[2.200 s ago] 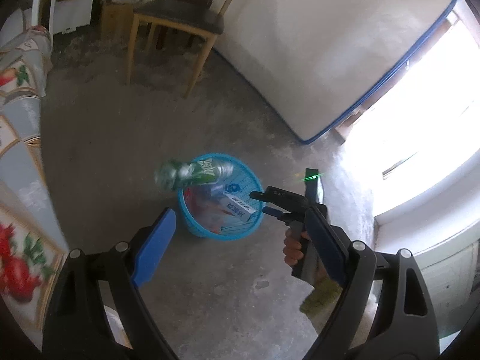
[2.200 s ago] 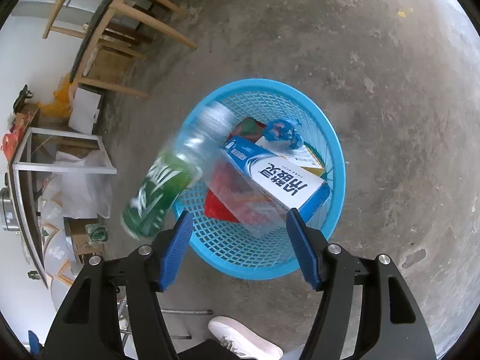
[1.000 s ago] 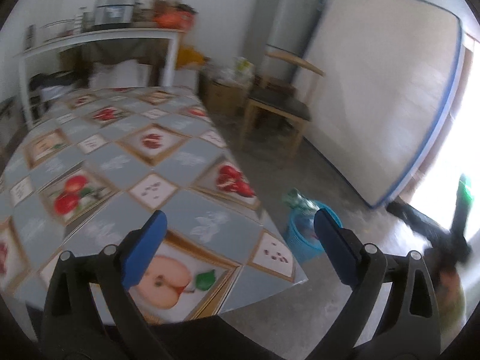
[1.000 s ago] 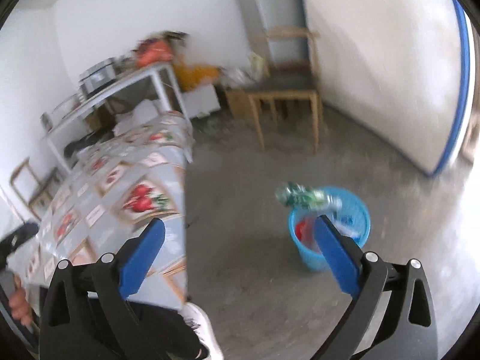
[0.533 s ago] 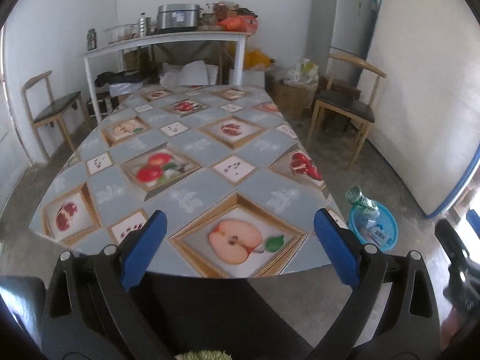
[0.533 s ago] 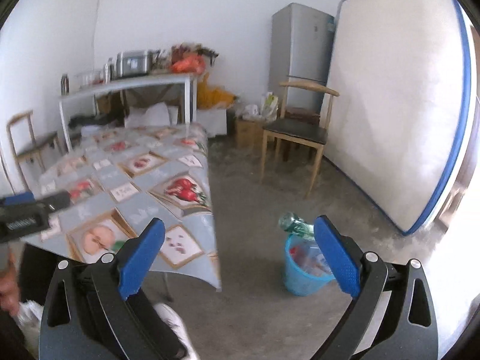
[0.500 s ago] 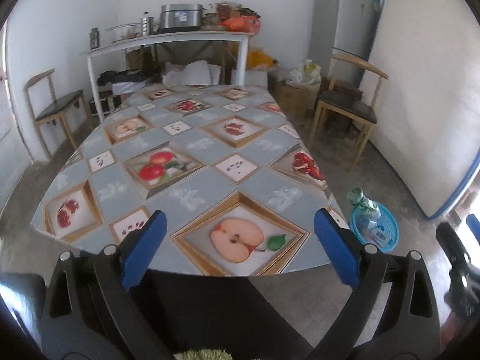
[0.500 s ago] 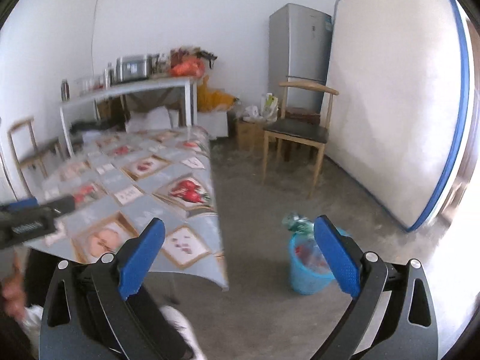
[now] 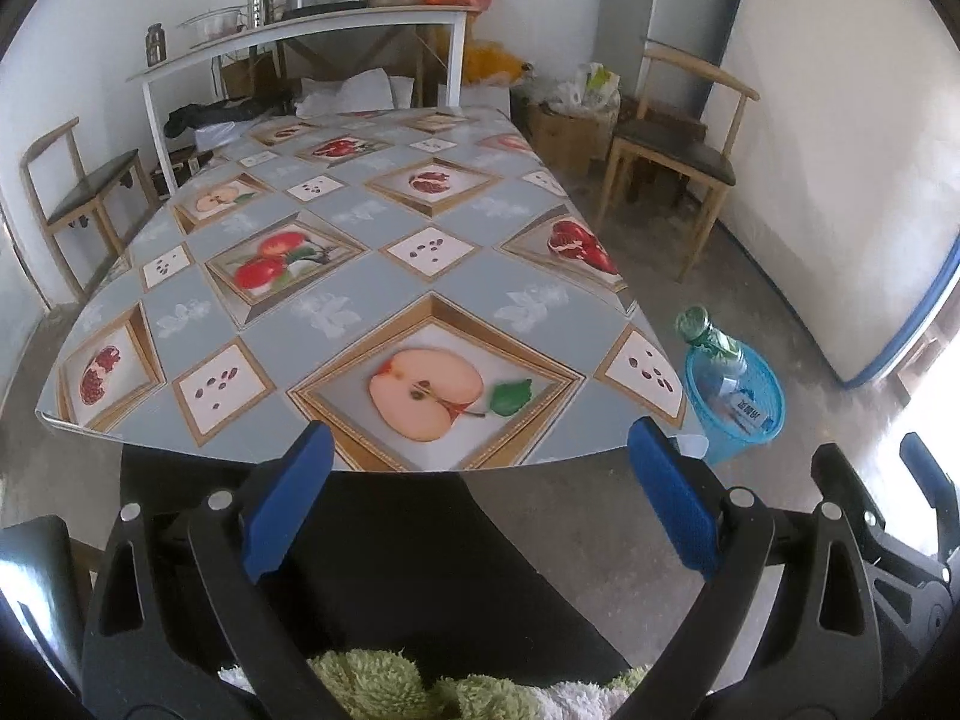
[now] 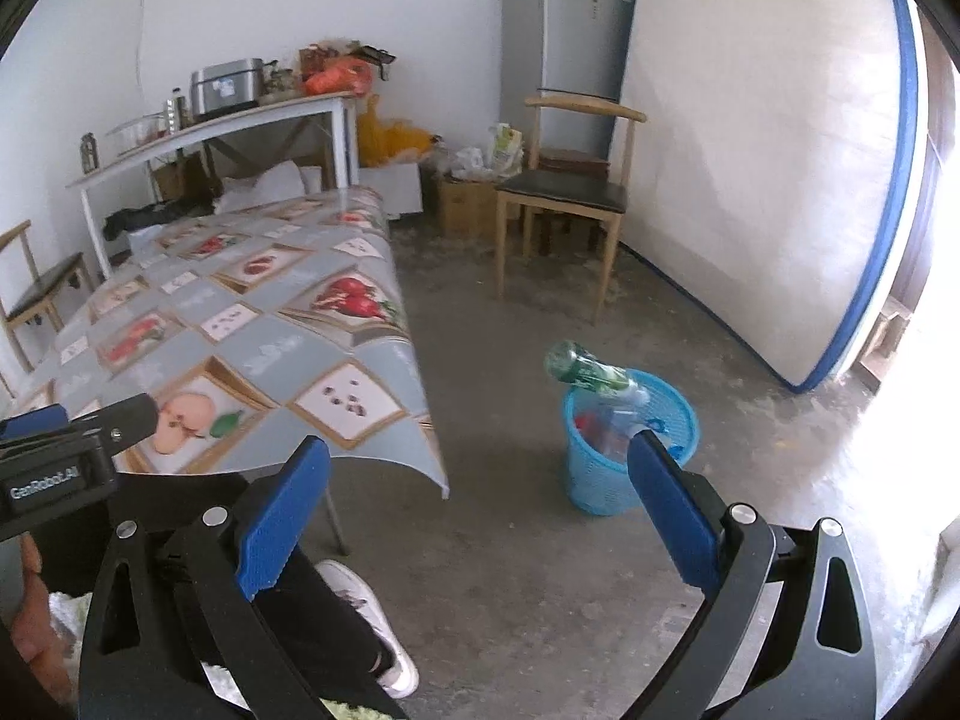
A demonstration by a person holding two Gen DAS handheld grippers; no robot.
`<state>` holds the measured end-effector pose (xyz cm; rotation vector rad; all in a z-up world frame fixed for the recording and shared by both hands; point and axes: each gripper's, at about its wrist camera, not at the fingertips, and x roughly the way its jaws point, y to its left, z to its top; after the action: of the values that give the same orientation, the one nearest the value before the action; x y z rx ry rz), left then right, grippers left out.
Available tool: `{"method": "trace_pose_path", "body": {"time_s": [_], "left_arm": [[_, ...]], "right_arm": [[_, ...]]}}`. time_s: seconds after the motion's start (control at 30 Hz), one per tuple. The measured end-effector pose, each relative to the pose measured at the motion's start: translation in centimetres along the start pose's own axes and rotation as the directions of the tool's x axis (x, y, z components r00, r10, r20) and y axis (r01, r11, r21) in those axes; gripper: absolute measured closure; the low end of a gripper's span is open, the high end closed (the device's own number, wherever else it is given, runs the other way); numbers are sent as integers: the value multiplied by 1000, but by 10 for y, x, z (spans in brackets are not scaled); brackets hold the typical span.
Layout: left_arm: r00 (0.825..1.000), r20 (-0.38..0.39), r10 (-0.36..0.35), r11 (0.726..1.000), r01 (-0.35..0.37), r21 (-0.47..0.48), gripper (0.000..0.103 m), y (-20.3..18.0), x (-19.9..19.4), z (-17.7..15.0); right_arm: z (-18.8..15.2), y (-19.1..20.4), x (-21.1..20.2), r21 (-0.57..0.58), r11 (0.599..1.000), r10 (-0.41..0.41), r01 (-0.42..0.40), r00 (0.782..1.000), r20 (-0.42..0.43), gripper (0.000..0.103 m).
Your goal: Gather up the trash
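A blue mesh trash basket (image 9: 747,429) stands on the floor right of the table; it also shows in the right wrist view (image 10: 594,480). A green-labelled plastic bottle (image 9: 705,333) sticks out over its rim, seen too in the right wrist view (image 10: 585,373), above a white and blue carton (image 9: 747,407) and other trash. My left gripper (image 9: 480,498) is open and empty, held back from the table's near edge. My right gripper (image 10: 474,504) is open and empty, well away from the basket.
A table with a fruit-pattern cloth (image 9: 336,294) fills the left wrist view. A wooden chair (image 10: 570,192), a fridge (image 10: 564,42) and a mattress (image 10: 768,168) stand against the far wall. A white side table (image 9: 312,36) holds kitchenware. The person's legs and shoe (image 10: 372,618) are below.
The bottle dropped onto the basket's pile. Both grippers pulled up and back from the basket and now face the table and room from a distance.
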<state>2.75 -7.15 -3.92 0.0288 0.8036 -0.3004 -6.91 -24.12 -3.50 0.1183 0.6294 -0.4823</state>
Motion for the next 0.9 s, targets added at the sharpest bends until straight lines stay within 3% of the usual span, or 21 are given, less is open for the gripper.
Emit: {"method": "trace_pose_path", "body": {"time_s": [0.37, 0.9], "left_arm": [[1000, -6, -24, 995, 25, 95, 9, -26, 5, 4], [1000, -19, -22, 996, 24, 91, 9, -29, 9, 6]], "right_arm": [[8, -14, 12, -1, 999, -52, 52, 998, -19, 6], [10, -21, 18, 14, 998, -54, 55, 998, -32, 6]]}}
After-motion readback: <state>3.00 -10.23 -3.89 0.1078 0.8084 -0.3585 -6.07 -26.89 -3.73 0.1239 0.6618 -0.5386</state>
